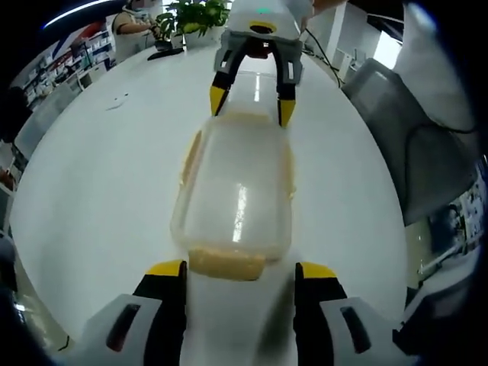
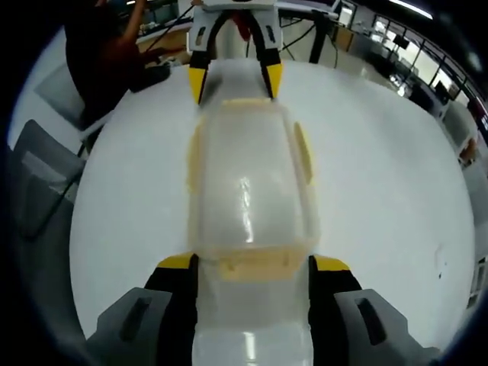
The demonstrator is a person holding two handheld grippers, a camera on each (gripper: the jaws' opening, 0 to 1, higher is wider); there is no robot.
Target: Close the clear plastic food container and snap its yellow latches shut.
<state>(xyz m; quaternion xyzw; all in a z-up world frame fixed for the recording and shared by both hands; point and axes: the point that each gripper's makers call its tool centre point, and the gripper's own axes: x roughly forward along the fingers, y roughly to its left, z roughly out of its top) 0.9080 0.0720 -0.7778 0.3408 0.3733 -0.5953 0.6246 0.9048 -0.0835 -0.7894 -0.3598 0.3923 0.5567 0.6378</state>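
The clear plastic food container [image 1: 232, 191] lies lengthwise on the white table [image 1: 99, 191], lid on top, between my two grippers. A yellow latch [image 1: 226, 263] hangs at its near end, and others run along its sides. My left gripper [image 1: 240, 269] is open, its yellow-tipped jaws either side of that end latch. The right gripper [image 1: 252, 103] faces me at the far end. In the right gripper view the container [image 2: 248, 183] runs away from my right gripper [image 2: 253, 264], which is open with its jaws flanking the near yellow latch [image 2: 252, 267]. The left gripper [image 2: 232, 78] stands at the far end.
A grey chair [image 1: 404, 145] stands off the table's right side, and a potted plant [image 1: 200, 15] and a seated person [image 1: 133, 23] are at the far edge. Another grey chair [image 2: 46, 175], a person in dark clothes [image 2: 107, 46] and cables [image 2: 305, 30] border the table.
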